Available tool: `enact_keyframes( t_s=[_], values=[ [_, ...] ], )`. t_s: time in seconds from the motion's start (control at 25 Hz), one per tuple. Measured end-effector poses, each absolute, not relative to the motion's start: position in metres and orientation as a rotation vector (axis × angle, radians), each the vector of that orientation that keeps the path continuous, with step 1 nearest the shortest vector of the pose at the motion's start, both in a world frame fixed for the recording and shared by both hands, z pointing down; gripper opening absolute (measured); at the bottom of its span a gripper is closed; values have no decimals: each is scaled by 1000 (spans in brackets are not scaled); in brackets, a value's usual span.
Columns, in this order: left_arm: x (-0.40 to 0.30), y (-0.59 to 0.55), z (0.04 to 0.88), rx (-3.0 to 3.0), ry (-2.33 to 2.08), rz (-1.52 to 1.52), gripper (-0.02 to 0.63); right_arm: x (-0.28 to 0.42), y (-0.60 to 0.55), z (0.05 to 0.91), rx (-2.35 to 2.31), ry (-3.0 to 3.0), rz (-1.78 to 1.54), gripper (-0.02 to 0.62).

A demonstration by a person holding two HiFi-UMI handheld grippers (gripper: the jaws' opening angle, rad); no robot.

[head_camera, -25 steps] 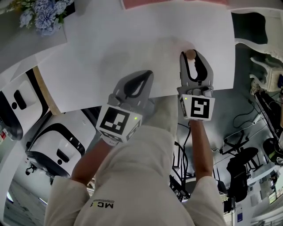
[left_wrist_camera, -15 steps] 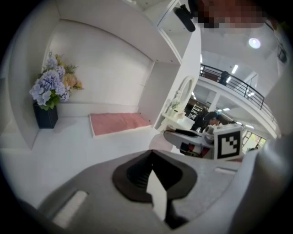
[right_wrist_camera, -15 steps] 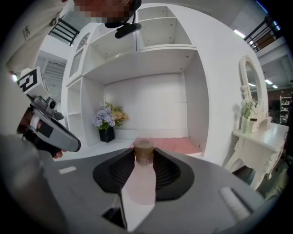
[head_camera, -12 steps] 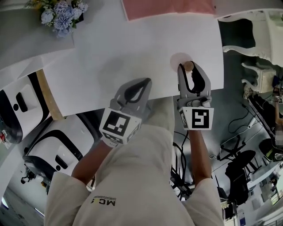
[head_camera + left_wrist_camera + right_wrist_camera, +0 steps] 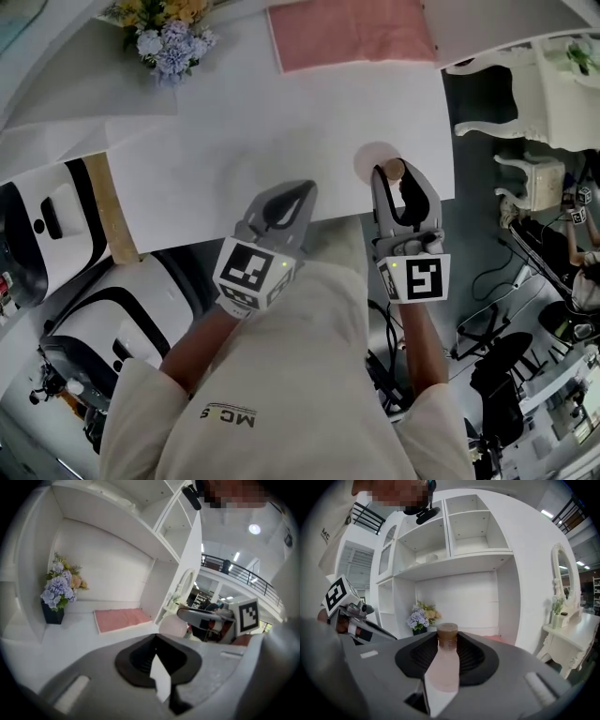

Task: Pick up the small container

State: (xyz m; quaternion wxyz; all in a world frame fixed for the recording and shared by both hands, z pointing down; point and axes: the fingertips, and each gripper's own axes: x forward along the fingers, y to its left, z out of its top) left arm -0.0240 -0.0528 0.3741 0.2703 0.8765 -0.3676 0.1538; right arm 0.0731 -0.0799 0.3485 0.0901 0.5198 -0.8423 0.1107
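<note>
The small container is a translucent pink bottle with a brown cap. It stands upright between the jaws of my right gripper, which is shut on it. In the head view the cap shows at the tips of the right gripper, over the right front part of the white table. The left gripper view shows the bottle as a pink rounded shape. My left gripper hovers at the table's front edge, to the left of the right one. Its jaws meet with nothing between them.
A vase of blue and yellow flowers stands at the far left of the table, and a pink mat lies at its far side. White furniture stands to the right, and white-and-black machines sit below on the left. White shelves rise behind.
The view has shifted, so more of the table's far side shows, with the flowers and the pink mat. Both grippers now sit nearer the front edge. The right one still holds the bottle.
</note>
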Motion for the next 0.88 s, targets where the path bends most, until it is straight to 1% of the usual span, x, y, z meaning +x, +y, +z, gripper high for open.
enact_keyframes(
  t_s=[0.2,0.4,0.88],
  values=[
    [-41,-53,346,2372,-1013,362,0,59,-72,313,1531,-2528,299,126],
    [-69,-52,327,2397,-1037,312,2,32,-61,295,1496,-2546,277,126],
    [-88,-57,303,2407,-1091,272,0,21,-54,271,1476,-2583,268,124]
  ],
)
